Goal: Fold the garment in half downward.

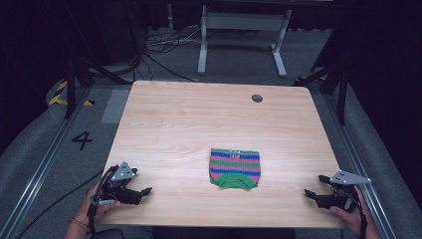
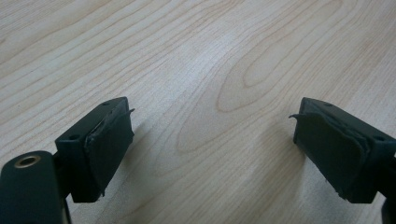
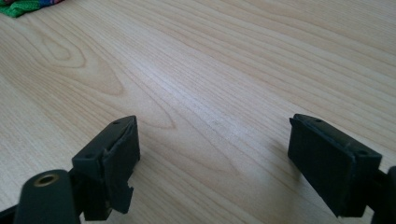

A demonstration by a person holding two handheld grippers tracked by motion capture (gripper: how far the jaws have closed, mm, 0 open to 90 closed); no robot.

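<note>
Both grippers' jaws wide apart, holding nothing | left gripper (image 1: 145,190) at table (image 1: 174,119) 7 o'clock, right gripper (image 1: 308,193) at 5 | striped cloth (image 1: 235,168) between them, well apart, toward 6 o'clock

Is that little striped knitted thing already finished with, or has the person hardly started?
The striped knitted cloth lies flat, seemingly folded, in the middle of the wooden table. Whether that is the finished result, I cannot tell. Nothing is in hand: the left tool and the right tool rest near the table's front corners, jaws open and empty, well apart from the cloth. If work remains, a tool must first reach it.
</note>
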